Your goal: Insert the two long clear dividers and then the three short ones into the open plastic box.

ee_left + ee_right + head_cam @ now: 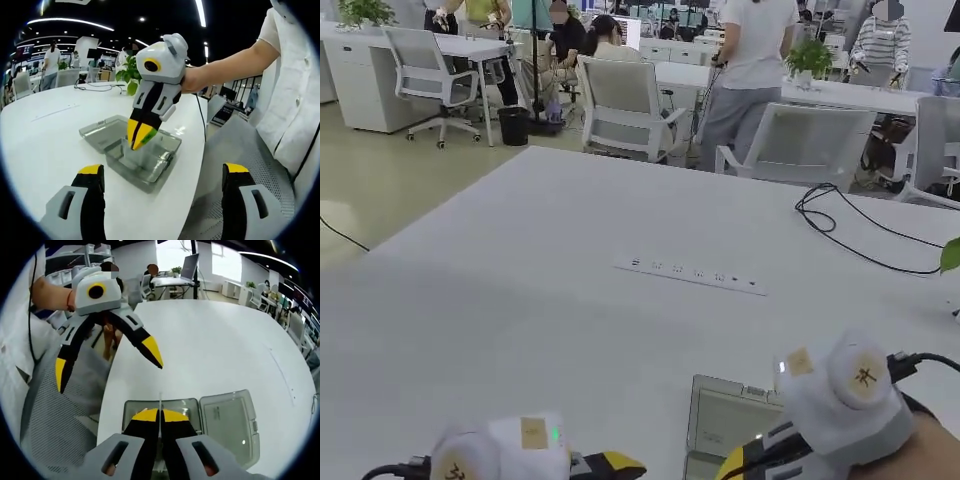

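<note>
The open clear plastic box [165, 145] lies near the table's front edge, its lid [100, 131] folded flat beside it. My right gripper [136, 140] is shut on a thin clear divider [160, 401], seen edge-on and held upright over the box [131, 407]. The divider's lower end reaches into the box; whether it touches the bottom I cannot tell. My left gripper [106, 365] hangs open and empty a short way from the box, past the table's edge. In the head view the right gripper [745, 460] is at the bottom right over the lid [725, 415], and the left gripper [620, 465] at the bottom left.
A white power strip [690, 273] lies mid-table, and a black cable [840, 225] loops at the far right beside a green plant leaf [950, 255]. A mesh chair seat [65, 410] sits under the table's edge. Office chairs and people stand beyond the table.
</note>
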`<state>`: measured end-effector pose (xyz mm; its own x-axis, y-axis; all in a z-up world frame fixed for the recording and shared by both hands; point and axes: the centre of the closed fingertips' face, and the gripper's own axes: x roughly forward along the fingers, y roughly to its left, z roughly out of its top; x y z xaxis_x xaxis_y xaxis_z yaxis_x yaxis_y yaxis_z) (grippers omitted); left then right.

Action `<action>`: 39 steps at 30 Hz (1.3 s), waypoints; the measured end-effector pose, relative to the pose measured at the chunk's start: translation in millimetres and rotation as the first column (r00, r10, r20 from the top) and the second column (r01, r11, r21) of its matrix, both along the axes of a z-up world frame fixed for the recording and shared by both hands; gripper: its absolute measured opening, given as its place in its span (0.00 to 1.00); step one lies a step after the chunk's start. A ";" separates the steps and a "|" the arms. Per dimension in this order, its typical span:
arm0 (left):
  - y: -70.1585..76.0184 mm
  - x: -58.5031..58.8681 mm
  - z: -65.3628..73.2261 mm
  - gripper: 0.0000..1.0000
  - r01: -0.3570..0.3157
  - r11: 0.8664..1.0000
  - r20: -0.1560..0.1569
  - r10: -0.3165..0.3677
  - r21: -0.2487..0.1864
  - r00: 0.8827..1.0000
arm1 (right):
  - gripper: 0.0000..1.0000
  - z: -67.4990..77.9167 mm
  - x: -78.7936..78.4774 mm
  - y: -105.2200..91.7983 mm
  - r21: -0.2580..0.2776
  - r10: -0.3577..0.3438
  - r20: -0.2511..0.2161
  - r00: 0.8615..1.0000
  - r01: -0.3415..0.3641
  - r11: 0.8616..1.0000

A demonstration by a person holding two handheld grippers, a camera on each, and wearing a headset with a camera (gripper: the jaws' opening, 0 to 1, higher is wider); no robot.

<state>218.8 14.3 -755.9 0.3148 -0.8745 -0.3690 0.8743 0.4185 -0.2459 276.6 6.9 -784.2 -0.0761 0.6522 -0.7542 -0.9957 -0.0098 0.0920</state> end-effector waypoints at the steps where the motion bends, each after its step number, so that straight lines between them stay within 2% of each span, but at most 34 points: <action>1: 0.0 0.0 -0.2 1.00 0.000 1.000 0.000 0.000 0.000 1.000 | 0.02 -1.4 -0.2 0.5 -0.001 -0.001 -0.002 1.000 0.001 1.000; 19: 2.8 -0.7 -5.0 1.00 0.003 1.000 -0.011 -0.003 0.004 1.000 | 0.03 -22.3 -2.7 1.9 -0.066 0.018 -0.025 1.000 -0.019 0.998; 39: -0.7 0.6 -6.4 1.00 0.014 1.000 -0.014 -0.014 0.000 1.000 | 0.03 -35.6 -5.4 1.6 -0.159 0.059 0.003 0.998 -0.058 0.986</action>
